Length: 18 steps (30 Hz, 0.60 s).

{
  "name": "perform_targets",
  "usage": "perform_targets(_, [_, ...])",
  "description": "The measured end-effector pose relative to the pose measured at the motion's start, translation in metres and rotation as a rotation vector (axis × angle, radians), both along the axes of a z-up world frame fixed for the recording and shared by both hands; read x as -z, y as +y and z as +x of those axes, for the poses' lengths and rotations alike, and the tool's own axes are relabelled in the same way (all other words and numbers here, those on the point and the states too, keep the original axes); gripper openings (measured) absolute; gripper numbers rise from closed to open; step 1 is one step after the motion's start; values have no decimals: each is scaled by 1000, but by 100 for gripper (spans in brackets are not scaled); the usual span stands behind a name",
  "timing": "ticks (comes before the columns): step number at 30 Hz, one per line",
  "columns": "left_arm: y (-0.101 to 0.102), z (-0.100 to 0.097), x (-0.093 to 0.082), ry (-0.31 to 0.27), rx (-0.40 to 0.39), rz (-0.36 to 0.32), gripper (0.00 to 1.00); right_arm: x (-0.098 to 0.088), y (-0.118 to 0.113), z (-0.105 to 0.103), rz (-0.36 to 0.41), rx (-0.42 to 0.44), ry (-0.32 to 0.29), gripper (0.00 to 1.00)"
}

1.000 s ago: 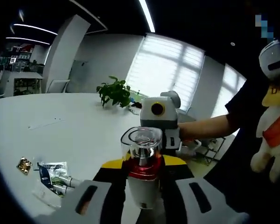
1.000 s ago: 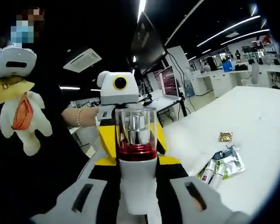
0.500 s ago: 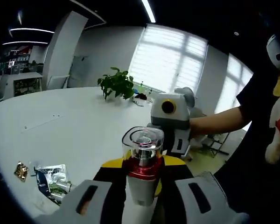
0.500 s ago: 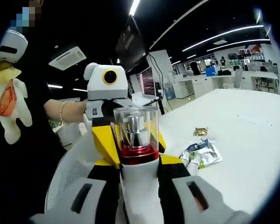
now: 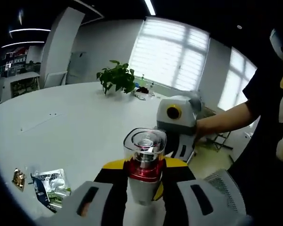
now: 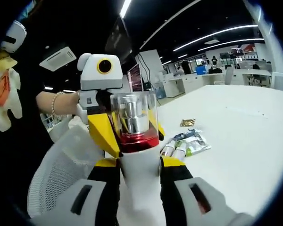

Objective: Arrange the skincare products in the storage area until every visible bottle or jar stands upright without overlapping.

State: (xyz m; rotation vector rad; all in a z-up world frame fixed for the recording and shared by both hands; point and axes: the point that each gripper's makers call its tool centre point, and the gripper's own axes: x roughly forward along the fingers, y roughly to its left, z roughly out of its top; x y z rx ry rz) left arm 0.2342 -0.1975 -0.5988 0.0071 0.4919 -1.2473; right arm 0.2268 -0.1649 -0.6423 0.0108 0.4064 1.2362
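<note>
- The worktop (image 5: 75, 122) is a broad white surface, and the bottle hangs over its near edge, carried in the air and not yet set down.
- The step in hand looks like carrying the bottle (image 5: 144, 165) to a standing spot; done well, this means keeping it vertical, lowering it until the base meets a bare patch of the worktop well apart from the packet, and letting one gripper go before the other so it does not tip.
- The left gripper (image 5: 144, 207) is clenched on the white lower body of the bottle, its yellow-and-black jaws pressed to either side below the red band.
- The right gripper (image 6: 139, 188) grasps the same bottle from the opposite side, jaws tight against the white body; each gripper faces the other across the bottle.
- The bottle stands upright between them, with a clear cap (image 6: 132, 115) over a silver pump and a red band beneath.
- A clear packet of small tubes (image 6: 184, 146) lies flat on the worktop, off to the left gripper's side of the bottle and apart from it.
- A small gold sachet (image 6: 187, 123) lies just beyond the packet, further from the near edge.
</note>
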Motion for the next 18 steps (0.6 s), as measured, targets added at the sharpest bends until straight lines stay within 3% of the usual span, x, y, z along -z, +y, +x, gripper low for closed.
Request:
perform_targets(1, [0, 3, 3, -9, -4, 12, 23, 2, -3, 7, -21, 19, -50, 31])
perform_targets(4, [-3, 8, 5, -28, -14, 27, 23, 6, -5, 18, -65, 65, -112, 31])
perform_targets(15, [-6, 29, 34, -48, -18, 115, 23, 39, -10, 46, -139, 119, -106, 30])
perform_targets(18, [-6, 35, 38, -35, -23, 123, 24, 41, -9, 50, -151, 126, -108, 31])
